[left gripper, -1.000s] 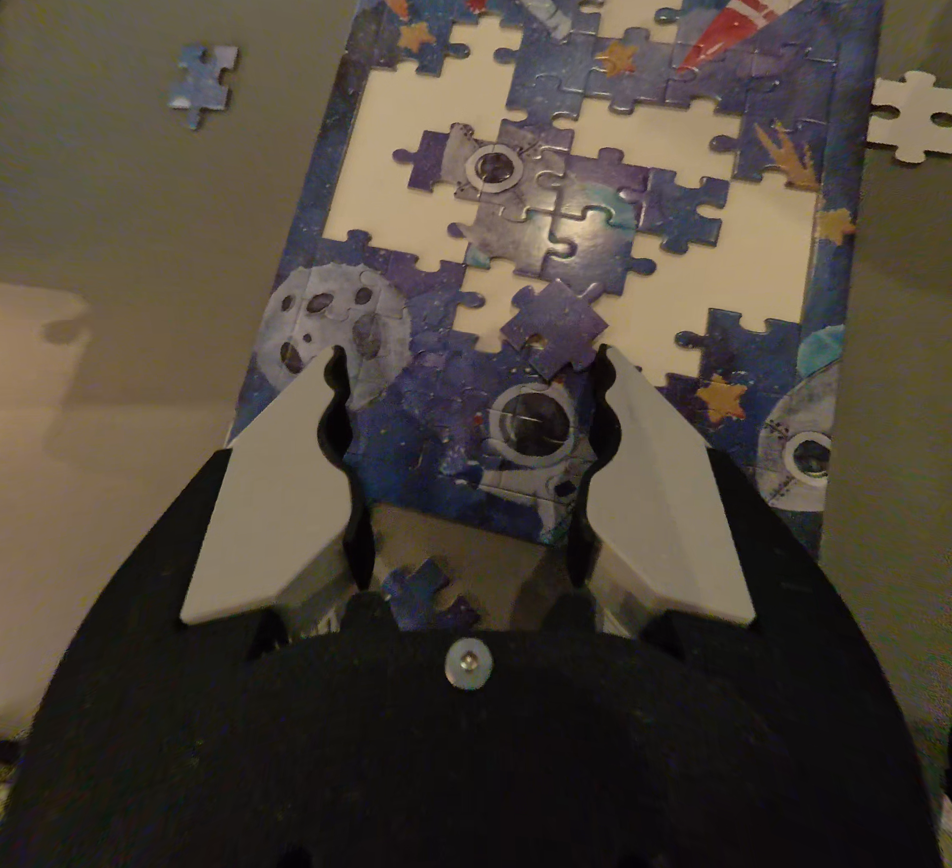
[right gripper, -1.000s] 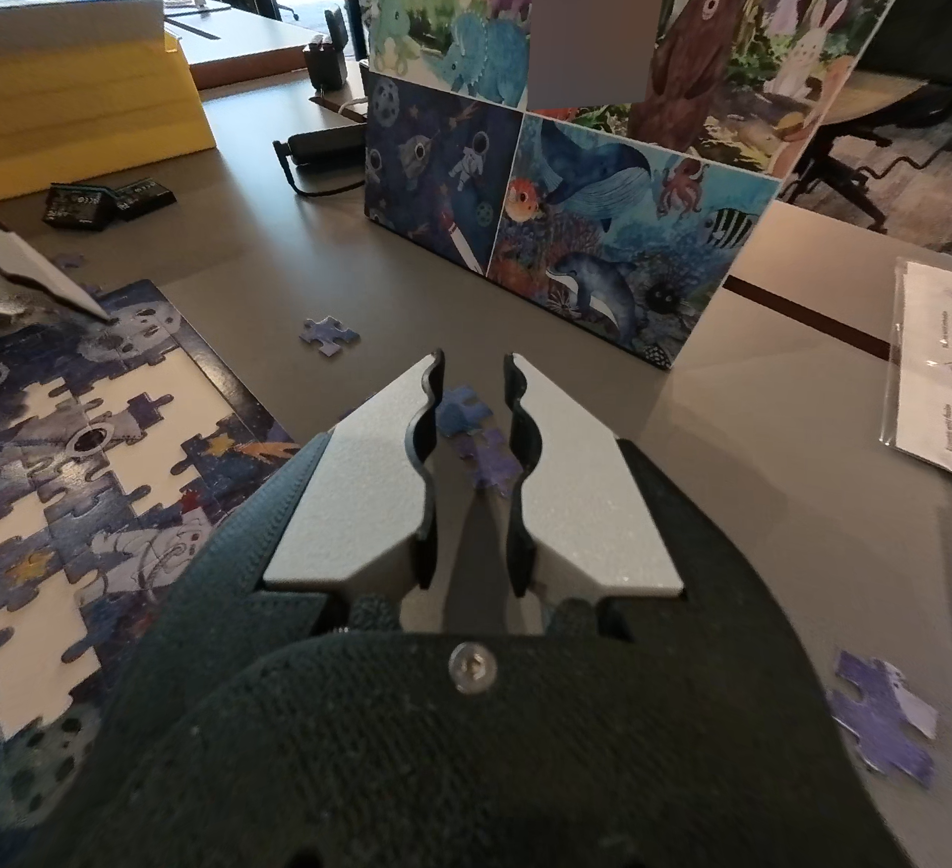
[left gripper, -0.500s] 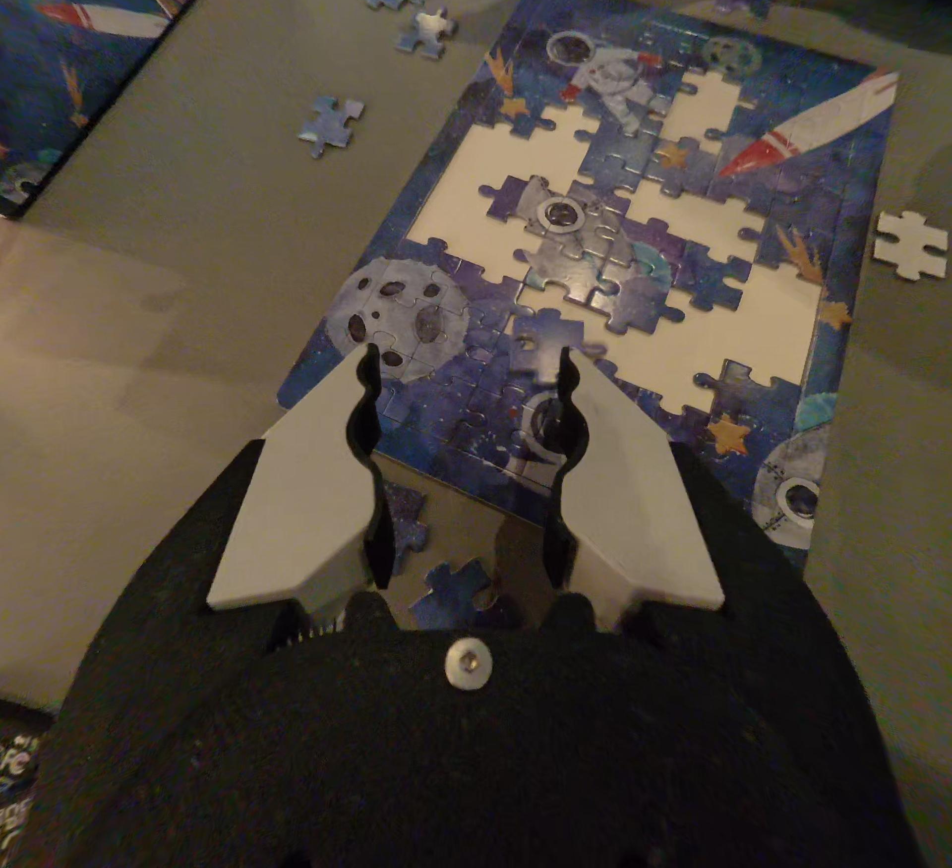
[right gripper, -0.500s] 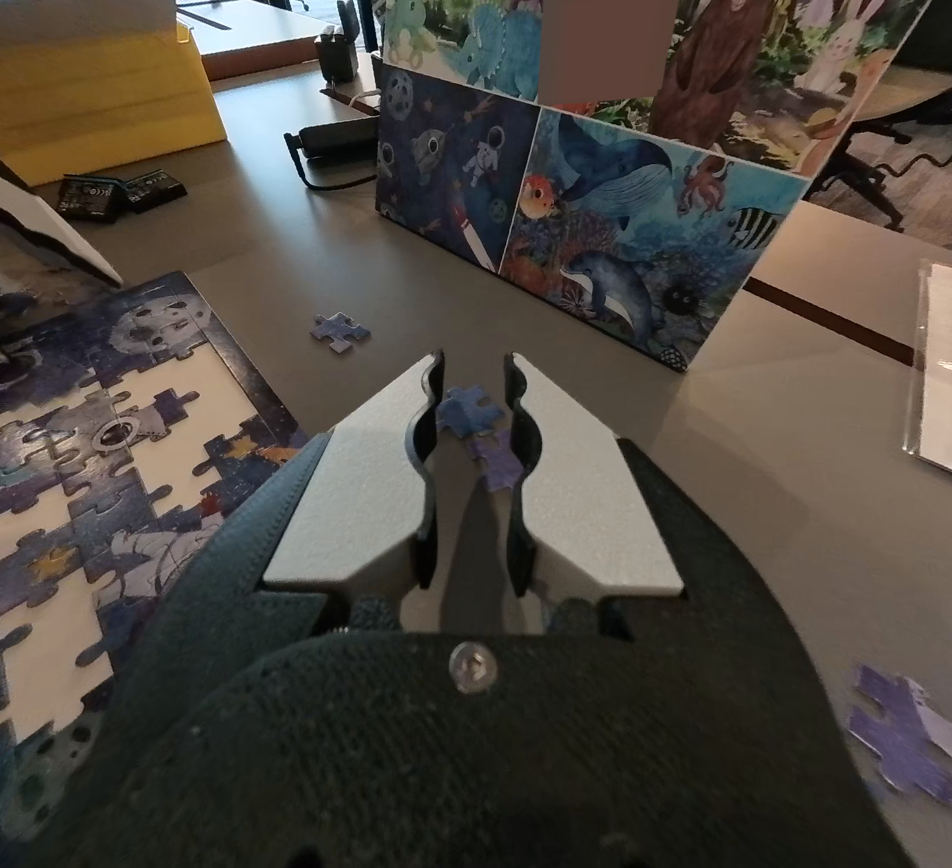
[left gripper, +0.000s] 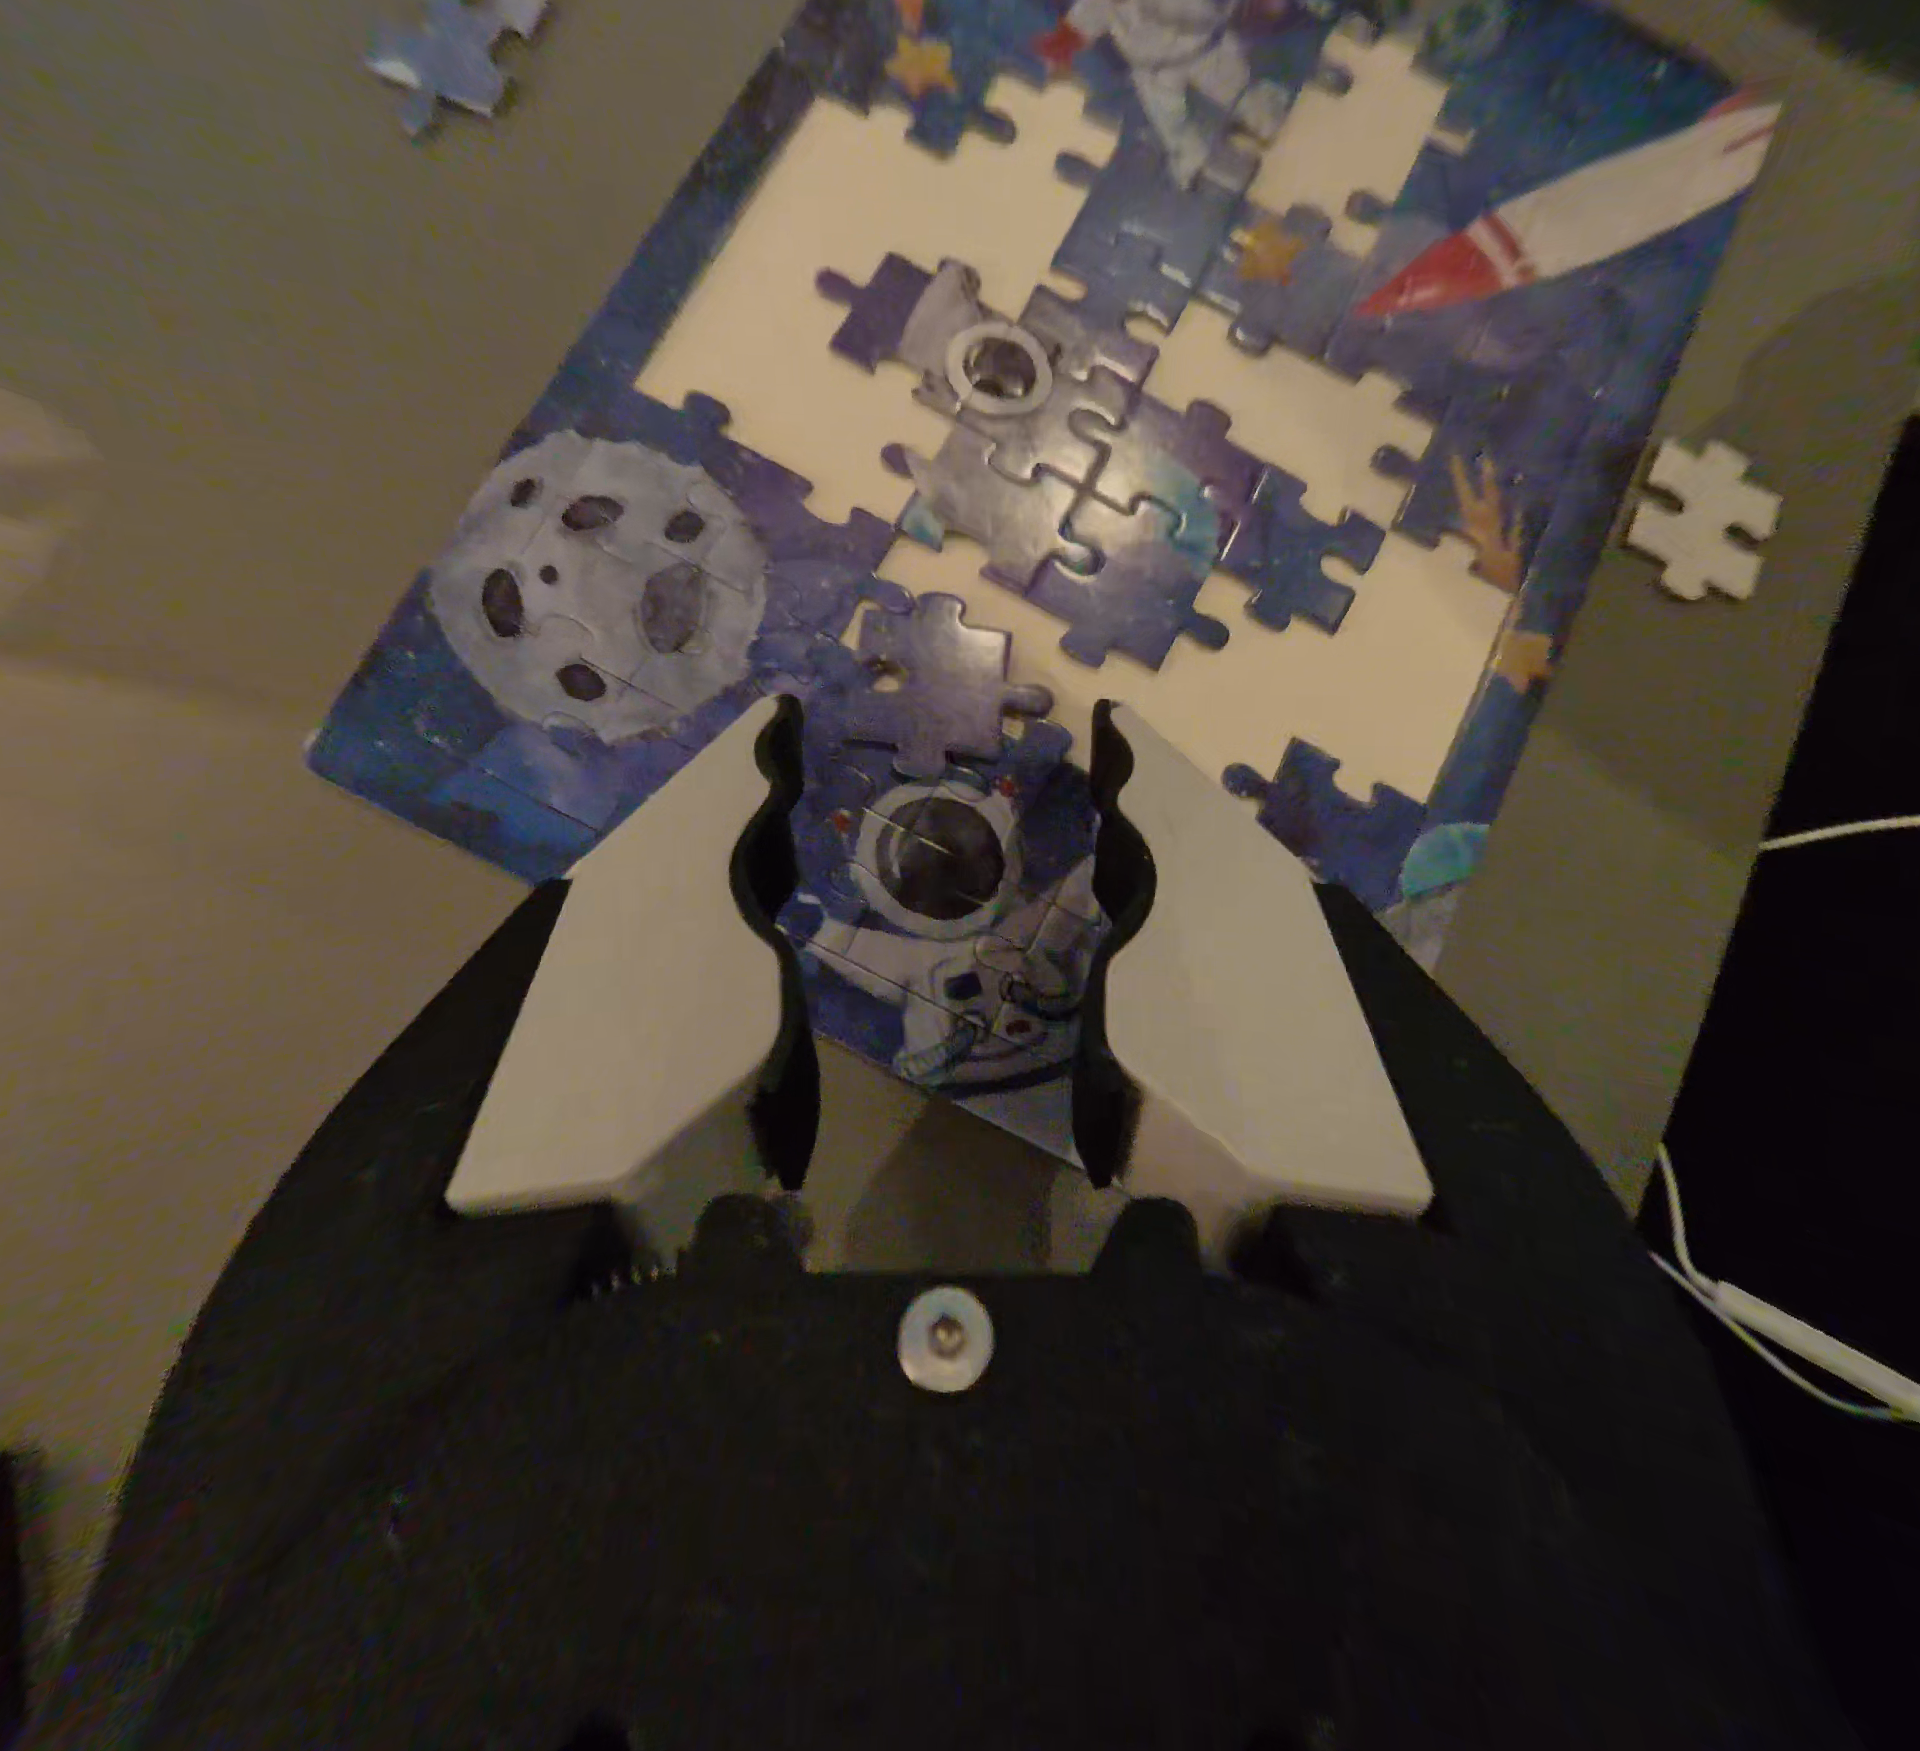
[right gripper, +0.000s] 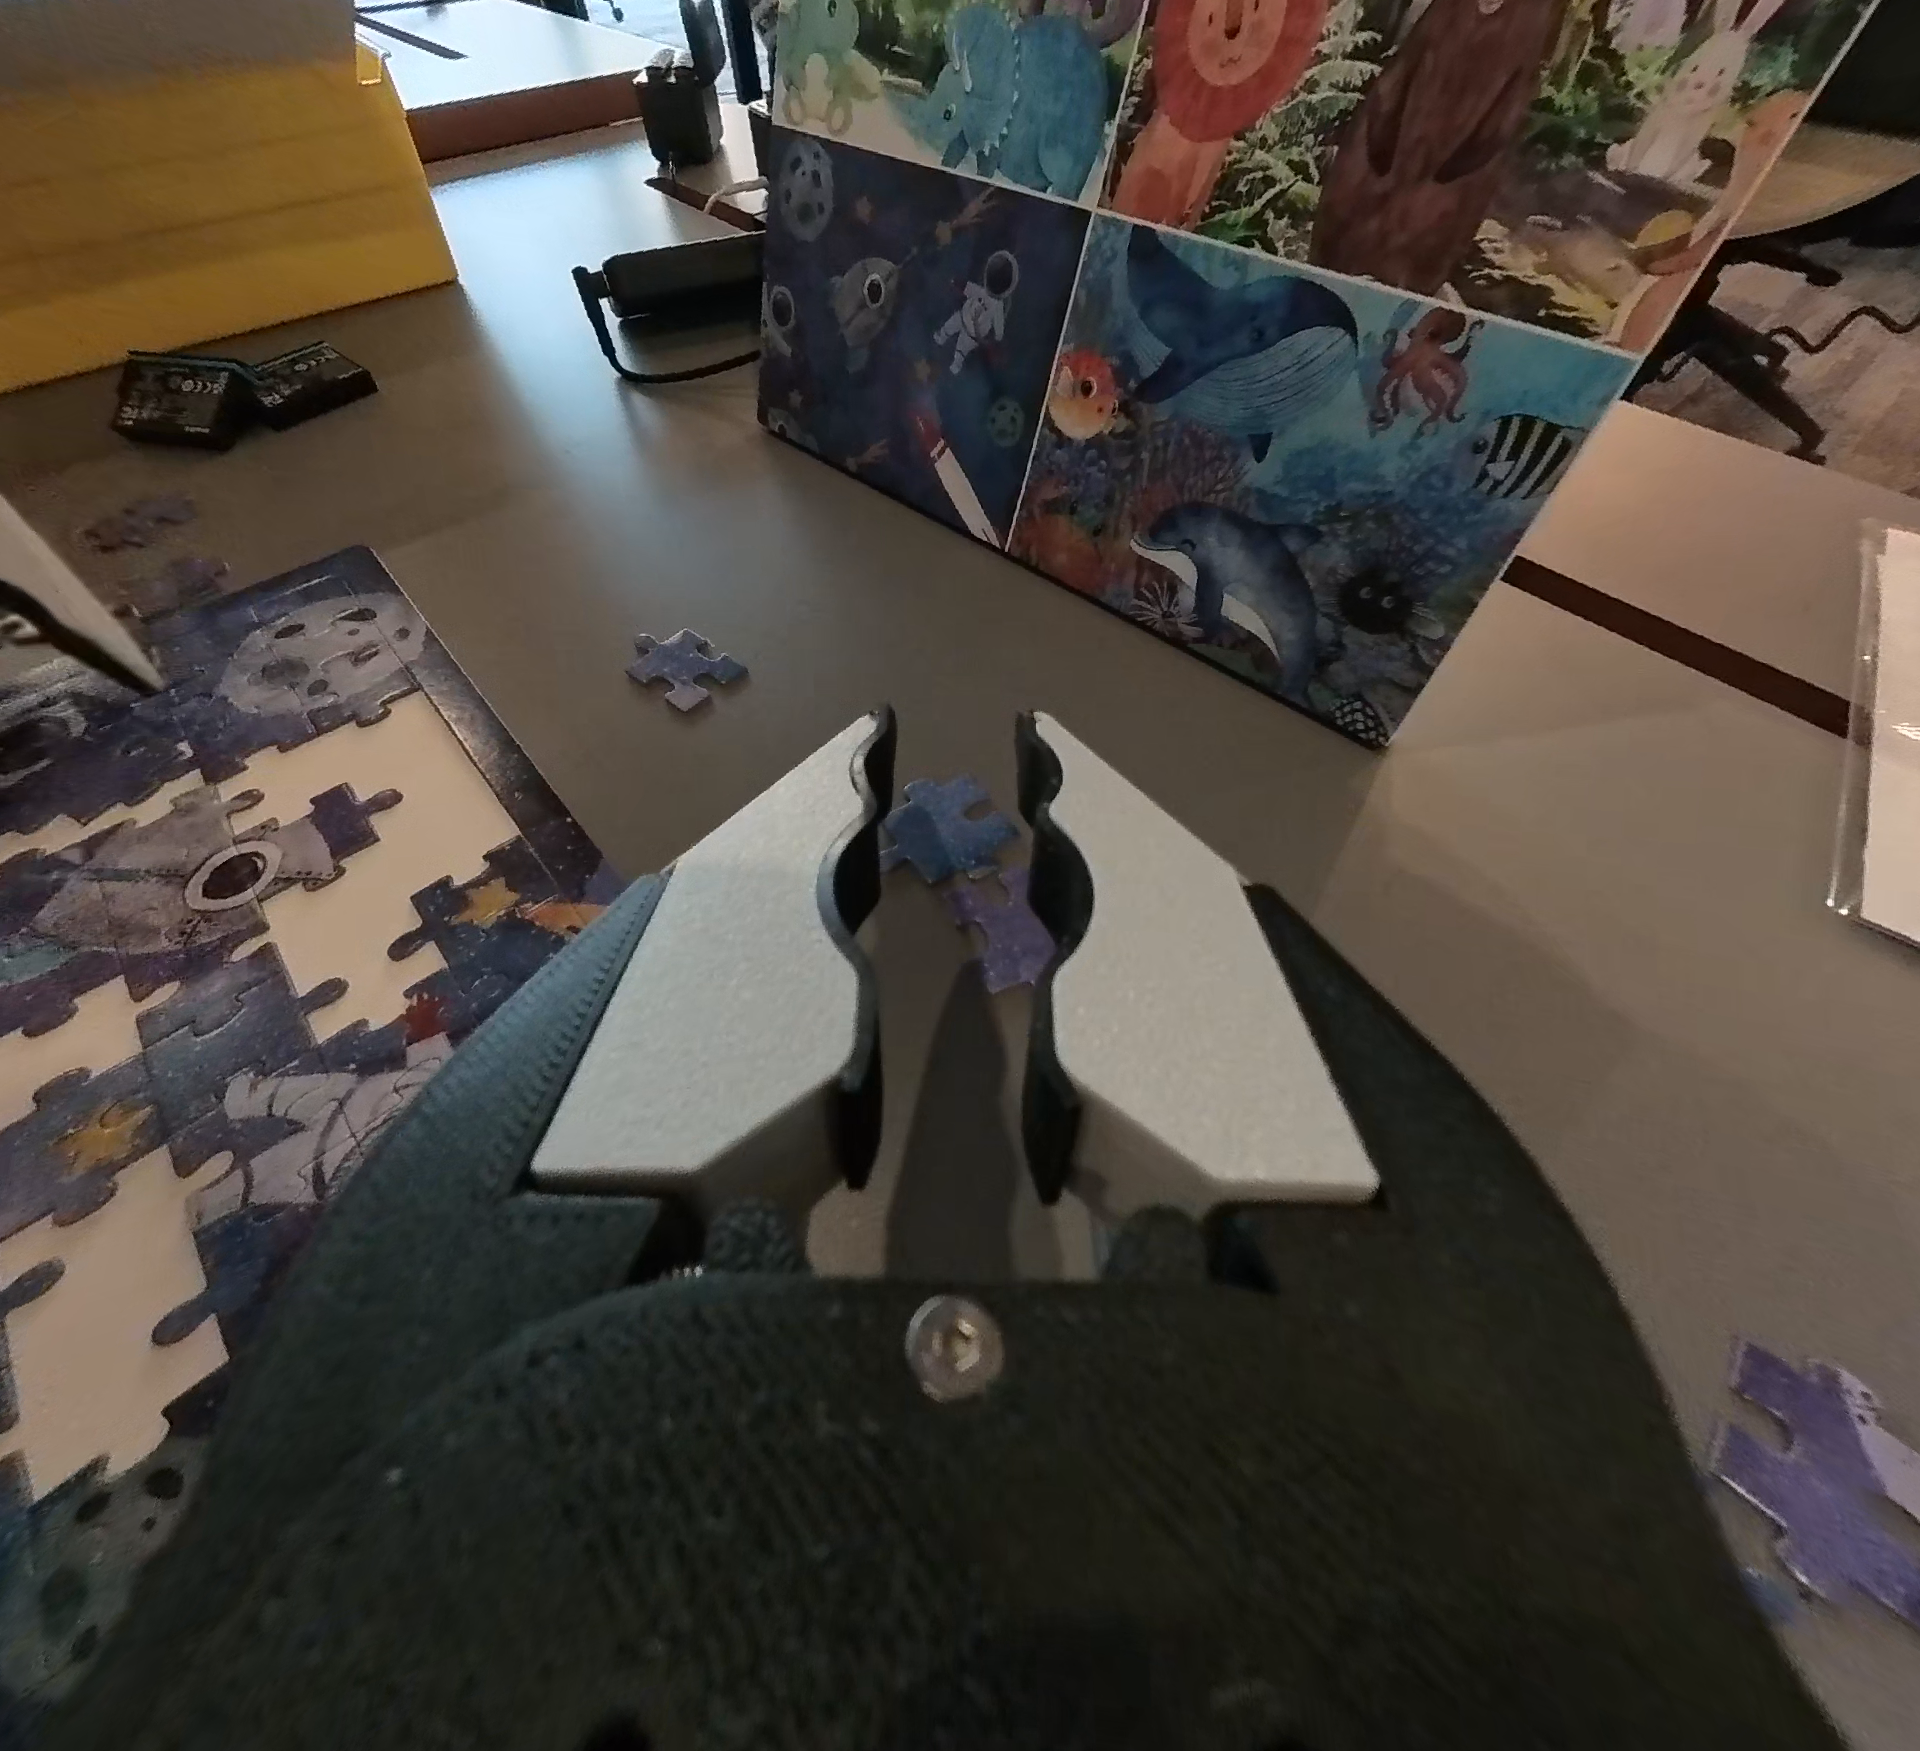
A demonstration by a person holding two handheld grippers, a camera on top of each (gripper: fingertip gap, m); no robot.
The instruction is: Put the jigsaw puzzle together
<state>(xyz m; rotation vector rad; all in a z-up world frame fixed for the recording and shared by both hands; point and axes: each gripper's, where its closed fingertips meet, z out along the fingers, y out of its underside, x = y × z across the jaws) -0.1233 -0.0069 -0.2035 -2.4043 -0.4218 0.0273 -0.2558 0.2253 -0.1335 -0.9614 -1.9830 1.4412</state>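
The space jigsaw puzzle (left gripper: 623,558) lies partly filled, with cream gaps in its tray, and also shows at the left of the right wrist view (right gripper: 343,766). A loose purple piece (left gripper: 940,673) lies askew on the puzzle, just ahead of my left gripper (left gripper: 943,725), which is open and holds nothing. One of its white fingers (right gripper: 62,600) shows over the puzzle in the right wrist view. My right gripper (right gripper: 954,730) hovers over the table with its jaws a little apart. A blue piece (right gripper: 945,823) and a purple piece (right gripper: 1008,932) lie on the table beneath, ungripped.
Loose pieces lie around: blue (left gripper: 457,44), face-down white (left gripper: 1704,527), blue (right gripper: 686,667), purple (right gripper: 1829,1493). The upright picture box (right gripper: 1195,299) stands behind. A yellow foam block (right gripper: 197,174), black batteries (right gripper: 239,387), a clear sleeve (right gripper: 1881,766) and a white cable (left gripper: 1766,1338) are nearby. There is about 30 cm between the tips of the two grippers.
My left gripper's jaws have narrowed from wide open, on nothing, while it shifted over the puzzle's near edge. The loose purple piece stays on the puzzle. My right gripper has barely moved.
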